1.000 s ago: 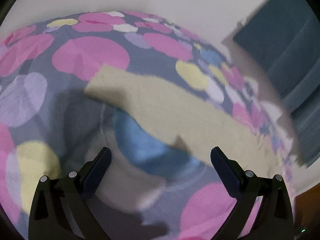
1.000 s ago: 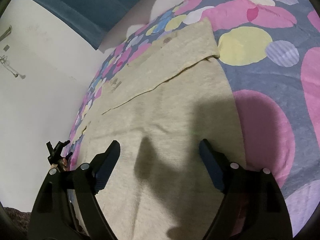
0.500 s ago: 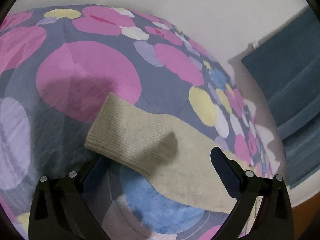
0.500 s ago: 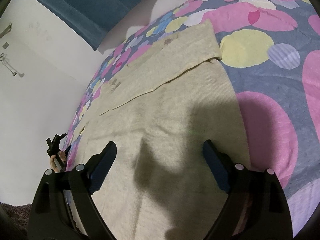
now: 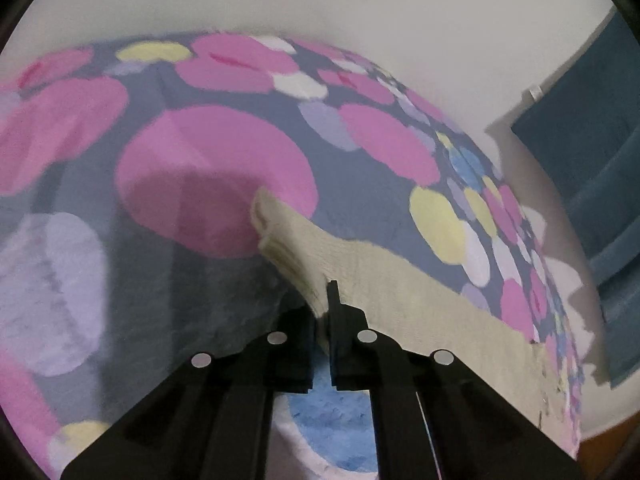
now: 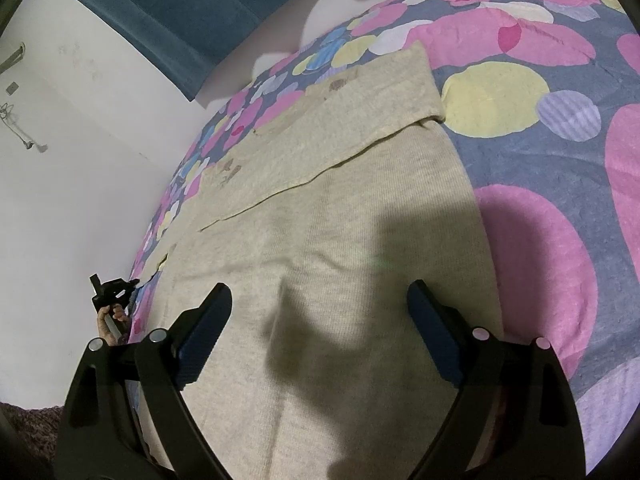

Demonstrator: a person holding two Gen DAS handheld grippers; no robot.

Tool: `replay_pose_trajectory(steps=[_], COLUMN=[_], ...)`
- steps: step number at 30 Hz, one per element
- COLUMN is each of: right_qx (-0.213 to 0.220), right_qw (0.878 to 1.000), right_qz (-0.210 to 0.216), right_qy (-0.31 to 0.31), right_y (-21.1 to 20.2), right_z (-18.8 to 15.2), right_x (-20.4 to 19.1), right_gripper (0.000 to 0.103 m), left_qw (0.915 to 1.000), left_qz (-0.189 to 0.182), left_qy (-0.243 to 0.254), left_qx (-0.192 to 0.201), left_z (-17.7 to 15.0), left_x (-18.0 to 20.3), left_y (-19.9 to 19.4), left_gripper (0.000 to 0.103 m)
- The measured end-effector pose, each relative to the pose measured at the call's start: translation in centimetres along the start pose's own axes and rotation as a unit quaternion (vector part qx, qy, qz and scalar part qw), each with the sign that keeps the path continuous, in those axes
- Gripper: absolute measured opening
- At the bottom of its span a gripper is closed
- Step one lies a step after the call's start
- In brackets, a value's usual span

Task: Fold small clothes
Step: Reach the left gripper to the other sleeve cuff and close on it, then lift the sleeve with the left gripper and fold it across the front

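A beige knit sweater (image 6: 340,248) lies flat on a bed with a grey cover of pink, yellow and blue circles (image 6: 560,208). One sleeve is folded across its far part (image 6: 360,120). My right gripper (image 6: 320,312) is open and empty, hovering over the sweater's body. In the left wrist view the other sleeve (image 5: 380,276) stretches out to the right. My left gripper (image 5: 323,308) is shut on this sleeve near its ribbed cuff (image 5: 276,236), which bends upward. The left gripper also shows small at the left edge of the right wrist view (image 6: 114,292).
A white wall (image 5: 360,4) runs behind the bed. A dark teal headboard (image 6: 168,12) stands at the bed's end and shows in the left wrist view (image 5: 592,168). The bed cover (image 5: 192,184) spreads left of the sleeve.
My left gripper has closed on the sleeve by the cuff; it was open a moment ago. The cuff has lifted and bent. My right gripper has stayed open, nearly still.
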State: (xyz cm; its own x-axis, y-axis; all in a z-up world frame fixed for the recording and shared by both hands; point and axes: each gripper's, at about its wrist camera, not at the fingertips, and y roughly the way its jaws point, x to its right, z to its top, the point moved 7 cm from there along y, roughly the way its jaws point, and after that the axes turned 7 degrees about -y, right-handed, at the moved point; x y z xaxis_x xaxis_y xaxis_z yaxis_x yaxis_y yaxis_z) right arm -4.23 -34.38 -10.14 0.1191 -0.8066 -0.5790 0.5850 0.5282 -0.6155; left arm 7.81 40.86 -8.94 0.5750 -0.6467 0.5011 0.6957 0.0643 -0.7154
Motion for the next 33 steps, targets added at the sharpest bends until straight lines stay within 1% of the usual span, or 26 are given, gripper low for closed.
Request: replay_pose_trajectory(steps=[2, 4, 6, 8, 13, 15, 16, 18, 21, 22, 23, 25, 28, 31, 33], right_qx=[0.0, 0.001, 0.002, 0.002, 0.003, 0.005, 0.005, 0.007, 0.007, 0.007, 0.008, 0.009, 0.01, 0.01, 0.011], right_qw=[1.0, 1.0, 1.0, 1.0, 1.0, 1.0, 1.0, 1.0, 1.0, 1.0, 1.0, 1.0, 1.0, 1.0, 1.0], right_qz=[0.0, 0.002, 0.003, 0.003, 0.003, 0.004, 0.004, 0.003, 0.002, 0.003, 0.004, 0.007, 0.008, 0.01, 0.012], right_qy=[0.0, 0.0, 0.001, 0.002, 0.0, 0.0, 0.0, -0.001, -0.004, -0.004, -0.004, -0.003, -0.003, -0.003, -0.003], right_y=[0.0, 0.0, 0.0, 0.0, 0.0, -0.1, -0.1, -0.1, -0.1, -0.1, -0.1, -0.2, -0.2, -0.3, -0.3], right_z=[0.1, 0.1, 0.1, 0.2, 0.2, 0.1, 0.1, 0.0, -0.1, -0.1, 0.0, -0.1, -0.1, -0.2, -0.2], right_x=[0.0, 0.1, 0.2, 0.1, 0.1, 0.0, 0.0, -0.2, -0.2, -0.2, -0.2, -0.1, -0.1, -0.1, -0.1], right_gripper=[0.089, 0.089, 0.089, 0.089, 0.089, 0.09, 0.09, 0.09, 0.09, 0.09, 0.09, 0.09, 0.09, 0.09, 0.09], left_qw=[0.9998, 0.9987, 0.9967, 0.9943, 0.9838, 0.977, 0.9726, 0.9647, 0.9482, 0.9445, 0.9387, 0.9319, 0.9194, 0.9015, 0.8942], left_qz=[0.016, 0.04, 0.05, 0.048, 0.016, -0.006, -0.024, -0.048, -0.076, -0.081, -0.09, -0.102, -0.114, -0.111, -0.107], left_qy=[0.0, 0.021, 0.048, 0.076, 0.157, 0.196, 0.217, 0.249, 0.301, 0.312, 0.328, 0.345, 0.376, 0.418, 0.435], left_qx=[0.01, 0.026, 0.042, 0.058, 0.086, 0.084, 0.08, 0.073, 0.068, 0.065, 0.057, 0.041, 0.018, 0.004, -0.006], left_z=[0.1, 0.1, 0.0, -0.2, -2.4, -4.4, -5.9, -8.6, -13.2, -14.4, -16.4, -19.3, -24.4, -29.9, -32.6], left_x=[0.5, 1.6, 3.3, 5.7, 13.9, 18.2, 20.8, 24.6, 30.1, 31.4, 33.2, 35.4, 38.5, 41.1, 42.1], left_y=[-0.8, -1.6, -2.4, -3.4, -5.9, -6.6, -6.9, -7.2, -7.0, -6.9, -6.5, -5.8, -4.7, -3.5, -2.6], left_gripper=[0.005, 0.005, 0.004, 0.004, 0.004, 0.004, 0.004, 0.005, 0.005, 0.005, 0.005, 0.005, 0.005, 0.005, 0.005])
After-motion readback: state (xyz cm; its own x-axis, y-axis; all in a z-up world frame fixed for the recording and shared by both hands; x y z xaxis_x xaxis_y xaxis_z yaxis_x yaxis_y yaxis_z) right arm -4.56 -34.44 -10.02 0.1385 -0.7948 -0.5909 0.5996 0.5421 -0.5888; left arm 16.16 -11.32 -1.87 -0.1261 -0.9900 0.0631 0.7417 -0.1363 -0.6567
